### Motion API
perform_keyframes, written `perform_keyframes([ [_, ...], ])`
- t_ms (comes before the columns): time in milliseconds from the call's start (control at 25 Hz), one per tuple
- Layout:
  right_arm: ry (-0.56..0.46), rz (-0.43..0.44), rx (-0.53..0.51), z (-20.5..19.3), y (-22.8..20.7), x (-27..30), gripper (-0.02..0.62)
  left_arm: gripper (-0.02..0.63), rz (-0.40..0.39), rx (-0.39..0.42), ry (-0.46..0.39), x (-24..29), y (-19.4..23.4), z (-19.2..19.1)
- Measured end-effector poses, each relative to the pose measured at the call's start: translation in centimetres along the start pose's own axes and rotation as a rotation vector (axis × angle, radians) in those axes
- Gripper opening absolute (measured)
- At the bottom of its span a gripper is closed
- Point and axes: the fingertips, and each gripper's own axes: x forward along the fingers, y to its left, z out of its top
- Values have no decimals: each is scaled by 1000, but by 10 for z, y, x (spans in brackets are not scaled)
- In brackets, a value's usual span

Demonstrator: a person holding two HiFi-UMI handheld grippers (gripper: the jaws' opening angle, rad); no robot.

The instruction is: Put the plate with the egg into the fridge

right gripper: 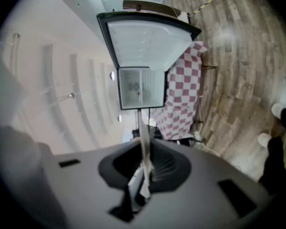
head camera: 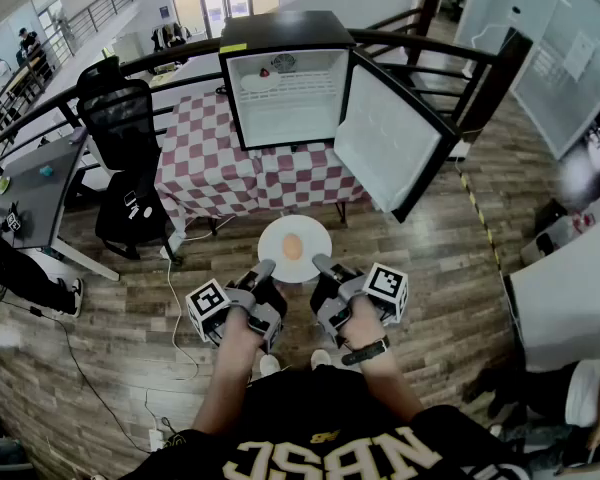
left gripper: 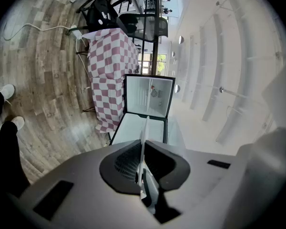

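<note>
**Item: plate with egg, carried by both grippers, facing the open fridge**

- Fridge (head camera: pixel 280 30): a small black cabinet with a white interior. It serves as the reference point for every entry below. A wire shelf crosses the upper part of the compartment, and the few small things on it are too small to identify.
- Fridge door (head camera: pixel 385 140): swung fully open, to the fridge's right as the head view shows it. Its white inner face is turned outward.
- Checked tablecloth (head camera: pixel 208 173): red and white. It lies under the fridge and hangs down in front of it.
- Plate (head camera: pixel 272 240): white and round. It is in front of the fridge, outside the compartment, held level over the wooden floor (head camera: pixel 450 258).
- Egg (head camera: pixel 292 246): brown, resting near the middle of the plate.
- Left gripper (head camera: pixel 264 267): jaws nearly together, pinching the rim of the plate on the side away from the fridge. The left gripper view shows the thin white edge clamped between the pads.
- Right gripper (head camera: pixel 323 263): jaws likewise closed down on the same near rim, just beside the left gripper.
- Office chair (head camera: pixel 120 118): black mesh, to the left of the fridge.
</note>
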Motion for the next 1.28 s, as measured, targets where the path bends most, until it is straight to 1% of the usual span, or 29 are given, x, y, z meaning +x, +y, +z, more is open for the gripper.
perform_keyframes([
  [240,8,5,-5,6,3,-7,40,34,0,0,1,4,-4,-9],
  [480,44,19,-4,17,3,-12,40,34,-9,-8,-14,12,-3,-18],
  [760,63,33,-2,35,6,-28,41,34,-21,-14,-27,22,-4,-40],
  [880,72,39,-4,40,5,-34,41,34,-14,-11,-47,24,-2,-49],
  [1000,60,11,-37,43,1,-40,43,34,9,-23,-72,23,6,-55],
  [1120,47,-25,-73,44,-4,-41,43,34,30,-27,-97,22,21,-50],
  [1280,55,-12,-43,48,-5,-39,43,34,35,-24,-98,23,15,-58],
])
